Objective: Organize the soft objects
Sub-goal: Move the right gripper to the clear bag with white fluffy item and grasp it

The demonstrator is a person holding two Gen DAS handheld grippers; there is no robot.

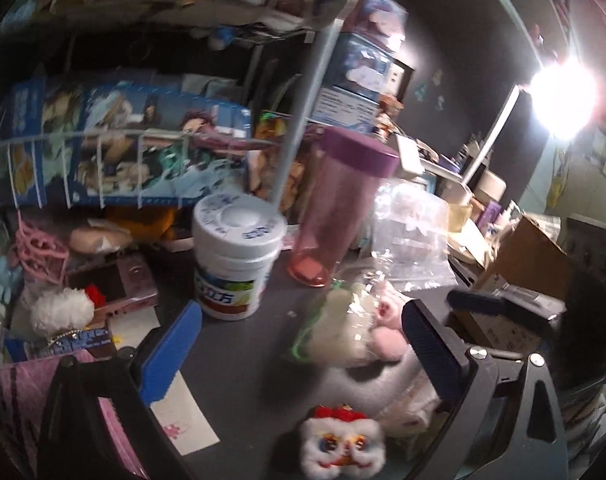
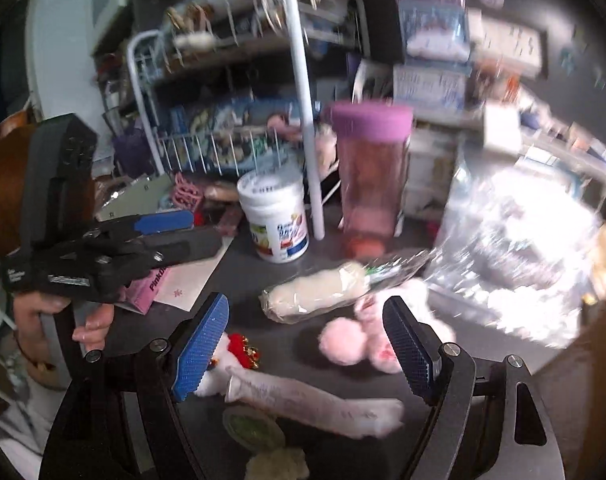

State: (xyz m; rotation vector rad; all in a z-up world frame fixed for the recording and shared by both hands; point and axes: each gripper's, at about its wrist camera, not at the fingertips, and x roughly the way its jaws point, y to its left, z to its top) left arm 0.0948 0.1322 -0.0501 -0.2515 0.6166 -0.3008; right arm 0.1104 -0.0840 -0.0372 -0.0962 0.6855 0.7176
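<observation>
Right wrist: pink box (image 2: 155, 280) reads "Pink"; both tongs (image 2: 305, 344) (image 1: 299, 354) agape, empty.

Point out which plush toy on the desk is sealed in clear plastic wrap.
The cream-white rolled plush, lying on its side between the white jar and the pink plush. The pink one and the lion-dance plush are bare.

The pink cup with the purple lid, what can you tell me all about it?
The pink cup is a tall, see-through tumbler that looks like plastic, narrower at the bottom, with a flat purple lid closed on top. It stands upright on the dark desk, between the white jar and a crinkly clear plastic bag. Something pinkish sits at its bottom; it is too blurry to name. Neither gripper touches it.
</observation>
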